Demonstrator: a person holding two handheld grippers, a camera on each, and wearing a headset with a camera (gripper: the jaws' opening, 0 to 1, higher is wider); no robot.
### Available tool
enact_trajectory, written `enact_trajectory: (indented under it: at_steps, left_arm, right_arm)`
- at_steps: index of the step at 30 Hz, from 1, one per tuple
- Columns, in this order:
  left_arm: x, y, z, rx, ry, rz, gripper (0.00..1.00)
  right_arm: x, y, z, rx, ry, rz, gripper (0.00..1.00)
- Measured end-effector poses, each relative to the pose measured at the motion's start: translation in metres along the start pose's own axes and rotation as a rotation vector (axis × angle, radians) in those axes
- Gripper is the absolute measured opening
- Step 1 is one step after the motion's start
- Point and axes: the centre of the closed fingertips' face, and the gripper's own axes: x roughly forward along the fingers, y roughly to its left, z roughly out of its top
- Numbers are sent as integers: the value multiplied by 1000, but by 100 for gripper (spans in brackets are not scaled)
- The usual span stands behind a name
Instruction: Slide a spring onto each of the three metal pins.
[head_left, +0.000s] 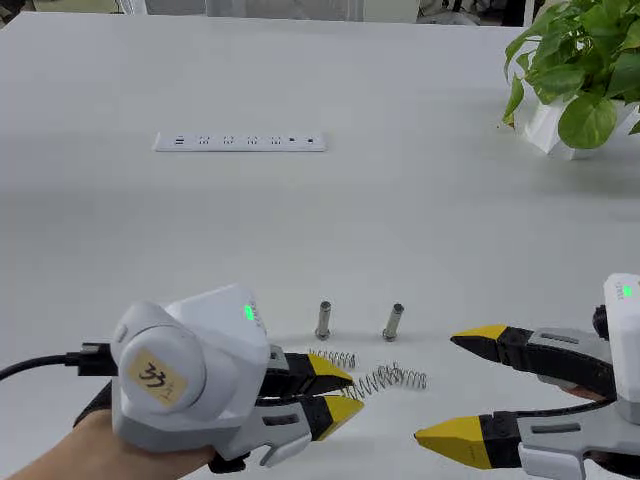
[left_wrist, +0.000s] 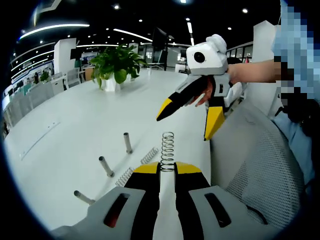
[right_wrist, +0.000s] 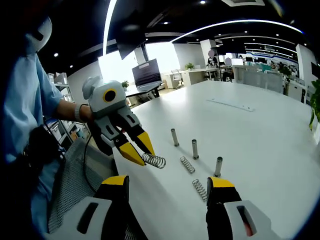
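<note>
Left gripper (left_wrist: 168, 167) clenched on one spring (left_wrist: 168, 147); right gripper (right_wrist: 169, 182) released, jaws spread wide with nothing between them.
Left gripper view: the held spring rises from the jaw tips at lower centre. Three metal pins (left_wrist: 105, 166) stand upright in a row on the white surface (left_wrist: 75, 120), lower left of the frame. Two loose springs (left_wrist: 149, 155) lie between the pins and the gripper, apart from both.

White tongs (head_left: 352, 390), yellow-tipped black jaws; light-blue sleeve (right_wrist: 32, 95)
</note>
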Motion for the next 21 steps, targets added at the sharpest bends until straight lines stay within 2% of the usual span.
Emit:
enact_trajectory:
  at_steps: [3, 5, 7, 10, 12, 16, 21]
  left_arm:
    - [0, -3, 3, 3, -9, -12, 7]
    - [1, -4, 4, 2, -13, -18, 7]
    - [1, -6, 5, 0, -23, -29, 7]
    - [0, -7, 5, -6, -27, -35, 7]
    - [0, -7, 4, -6, -26, -39, 7]
    - [-1, -11, 5, 4, -32, -60, 7]
    - [-1, -16, 7, 8, -44, -89, 7]
  right_arm:
    - [2, 5, 3, -1, -4, 32, 49]
    - [2, 13, 6, -8, -14, 80, 37]
    - [4, 15, 7, 11, -17, 106, 28]
    - [5, 15, 8, 26, -18, 110, 28]
    - [5, 16, 7, 31, -19, 118, 25]
    - [4, 23, 7, 73, -19, 170, 16]
    - [4, 30, 6, 92, -14, 207, 15]
